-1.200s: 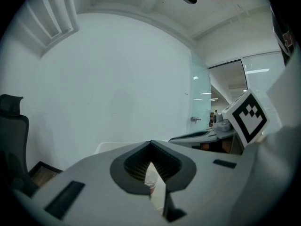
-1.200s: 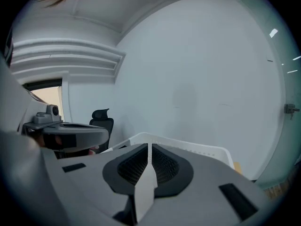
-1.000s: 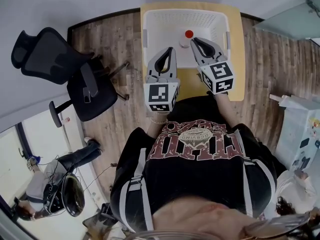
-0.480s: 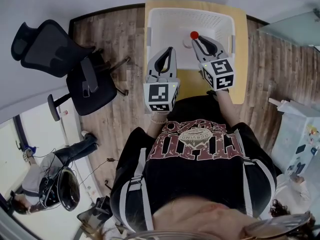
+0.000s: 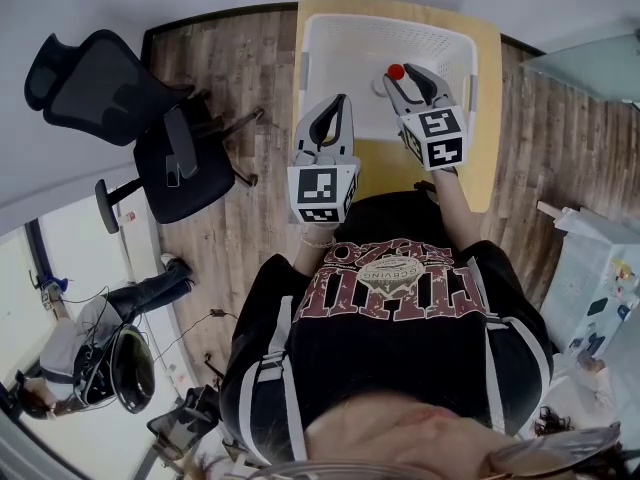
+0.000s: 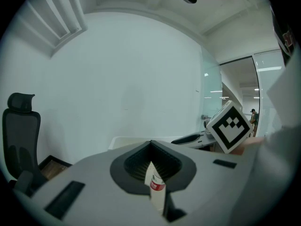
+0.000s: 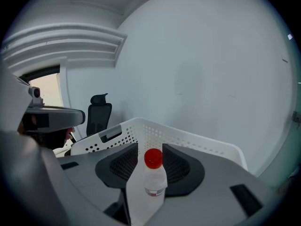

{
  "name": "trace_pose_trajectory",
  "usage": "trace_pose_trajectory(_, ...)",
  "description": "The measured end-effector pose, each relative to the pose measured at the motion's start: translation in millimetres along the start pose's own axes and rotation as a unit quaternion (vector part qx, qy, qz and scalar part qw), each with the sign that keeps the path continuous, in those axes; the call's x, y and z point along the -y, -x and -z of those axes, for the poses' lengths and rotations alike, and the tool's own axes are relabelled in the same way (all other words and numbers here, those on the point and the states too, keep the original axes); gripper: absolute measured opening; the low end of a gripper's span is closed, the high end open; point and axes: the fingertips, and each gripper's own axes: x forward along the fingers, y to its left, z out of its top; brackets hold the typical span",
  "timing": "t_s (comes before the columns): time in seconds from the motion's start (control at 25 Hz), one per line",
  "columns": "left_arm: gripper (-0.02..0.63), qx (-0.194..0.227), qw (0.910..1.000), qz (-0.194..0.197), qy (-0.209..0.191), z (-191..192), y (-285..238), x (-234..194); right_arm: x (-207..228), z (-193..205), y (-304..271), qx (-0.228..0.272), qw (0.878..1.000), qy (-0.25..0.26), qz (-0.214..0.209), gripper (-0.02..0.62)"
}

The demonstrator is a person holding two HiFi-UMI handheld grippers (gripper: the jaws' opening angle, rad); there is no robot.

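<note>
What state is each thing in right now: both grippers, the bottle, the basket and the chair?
Left gripper: jaws shut, nothing held.
Right gripper: jaws apart, bottle between them; contact unclear.
Bottle: upright, red cap on, inside the basket.
Basket: upright, holds the bottle.
Chair: upright, nobody in it.

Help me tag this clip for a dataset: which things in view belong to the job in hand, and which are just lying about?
In hand: red-capped bottle, between the right gripper's parted jaws; white basket on the yellow table; left gripper, jaws together, near the basket's front edge.
Lying about: black office chair; a person at the head view's lower left.
</note>
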Motion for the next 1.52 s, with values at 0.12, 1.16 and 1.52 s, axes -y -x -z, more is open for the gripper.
trace_pose_trajectory(0.12,0.046,-0.001,1.0,-0.004,0.001,0.4,-0.1,-3.7,2.6,2.6,-6.5,-0.007,1.0,0.001,0.003,0.162)
trace_pose_trajectory(1.16,0.046,-0.002,0.9997,-0.022,0.004,0.9,-0.6,-9.3,8.7,25.2,-34.3,-0.077,0.997,-0.003,-0.026,0.178)
trace_pose_trajectory(1.52,0.046,0.002,0.9997,-0.022,0.003,0.0,3.5,-6.3,12.4,23.7,-29.3,-0.071,0.997,0.014,-0.009,0.167)
